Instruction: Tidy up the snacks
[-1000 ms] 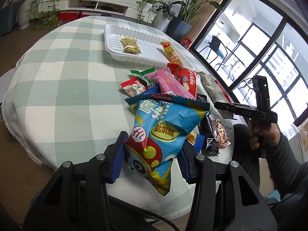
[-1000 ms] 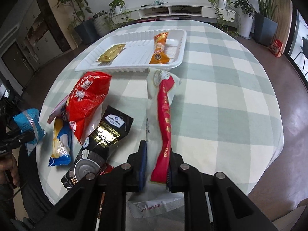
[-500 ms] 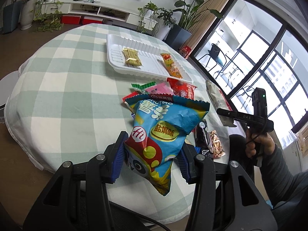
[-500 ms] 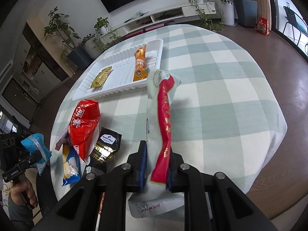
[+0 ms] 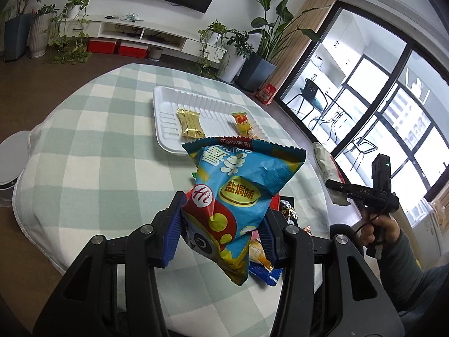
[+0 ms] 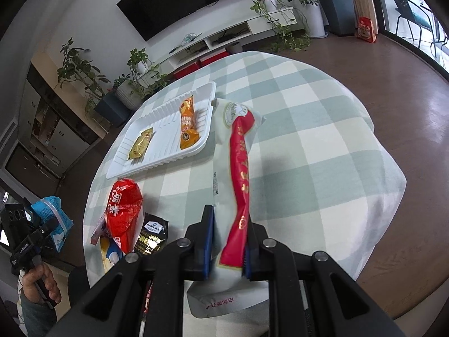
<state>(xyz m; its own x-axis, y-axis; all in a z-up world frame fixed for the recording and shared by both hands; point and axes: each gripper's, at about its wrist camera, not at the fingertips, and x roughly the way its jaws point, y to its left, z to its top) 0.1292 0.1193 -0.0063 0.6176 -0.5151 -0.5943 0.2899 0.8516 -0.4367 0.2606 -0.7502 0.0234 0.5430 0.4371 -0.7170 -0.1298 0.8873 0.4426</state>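
On the checked tablecloth (image 5: 92, 151), toward twelve o'clock in the left wrist view, lies a white foam tray (image 5: 165, 137) holding two snacks: a gold-wrapped bar (image 5: 190, 123) at its left and an orange snack packet (image 5: 243, 123) at its right, well apart from each other. The left gripper (image 5: 221, 231) pinches a blue chip bag (image 5: 238, 193) between its blue-padded fingers (image 5: 174, 231), lifted above the cloth; the bag hides the near edge of the tray and most of the snack pile behind it. Scraps of that pile peek out at four o'clock: a blue wrapper (image 5: 265, 276) and a black packet (image 5: 289, 212). At three o'clock the right gripper (image 5: 335, 189) appears in a hand (image 5: 377, 231), carrying a pale pouch; how its fingers stand cannot be told from here.

Toward eleven o'clock in the right wrist view the same white foam tray (image 6: 165, 165) holds the gold-wrapped bar (image 6: 141, 147) and the orange snack packet (image 6: 188, 127). The right gripper (image 6: 227, 241) pinches a long white pouch with a red band (image 6: 237, 168), which sticks up and overlaps the tray's right corner. At eight o'clock on the cloth lie a red bag (image 6: 125, 210) and, just beside it, a black packet (image 6: 153, 236). At nine o'clock, off the table's edge, the left gripper (image 6: 45, 226) carries the blue chip bag (image 6: 53, 219).
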